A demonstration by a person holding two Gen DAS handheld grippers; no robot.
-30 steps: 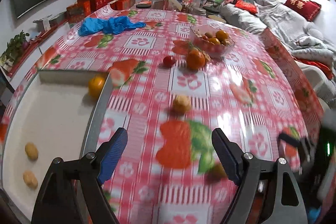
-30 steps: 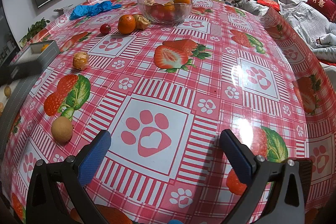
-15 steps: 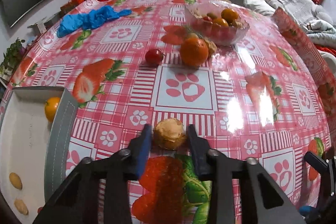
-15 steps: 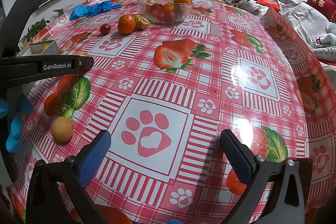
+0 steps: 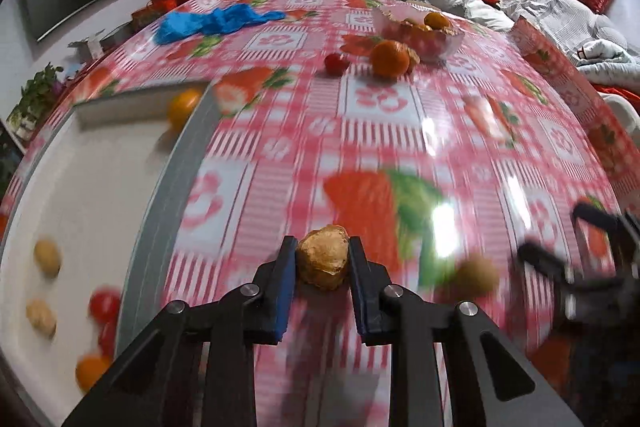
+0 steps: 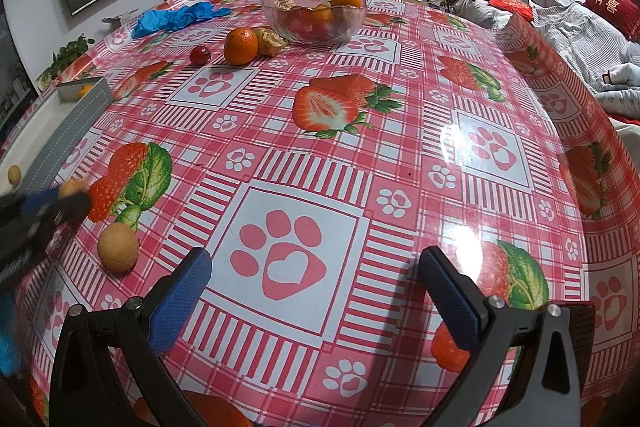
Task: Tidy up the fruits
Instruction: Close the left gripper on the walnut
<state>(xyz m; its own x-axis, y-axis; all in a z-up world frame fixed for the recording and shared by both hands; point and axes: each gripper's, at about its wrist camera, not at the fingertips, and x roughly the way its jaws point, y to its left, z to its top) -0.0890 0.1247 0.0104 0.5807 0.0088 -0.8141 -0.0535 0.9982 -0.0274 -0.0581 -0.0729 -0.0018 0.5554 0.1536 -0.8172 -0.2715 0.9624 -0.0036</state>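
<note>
To the left of the left gripper (image 5: 322,269) sits the shallow white tray with a grey rim (image 5: 168,183), resting on the surface covered in a red-and-white checked cloth with strawberry and paw prints (image 5: 304,131). Inside the tray lie two small tan round fruits (image 5: 47,259), a couple of red cherry tomatoes (image 5: 104,303) and a small orange fruit (image 5: 89,371) near its close end, with another orange fruit (image 5: 182,107) at its far corner; this part of the view is smeared, so their exact kinds are hard to tell.

The left gripper's blue-padded fingers (image 5: 282,287) stand narrow and press on both sides of a wrinkled golden-brown fruit (image 5: 323,263), held directly between them. Just right of those fingers a round tan fruit (image 5: 476,275) lies on the cloth. Far ahead of them are a red cherry tomato (image 5: 335,63), a large orange (image 5: 389,59) and a clear glass bowl of mixed fruit (image 5: 420,31), with a crumpled blue glove (image 5: 208,21) off to the left.

The right gripper (image 6: 314,293) has its fingers (image 6: 182,297) spread wide with only the cloth between them. The round tan fruit (image 6: 118,246) is just left of its left finger.
</note>
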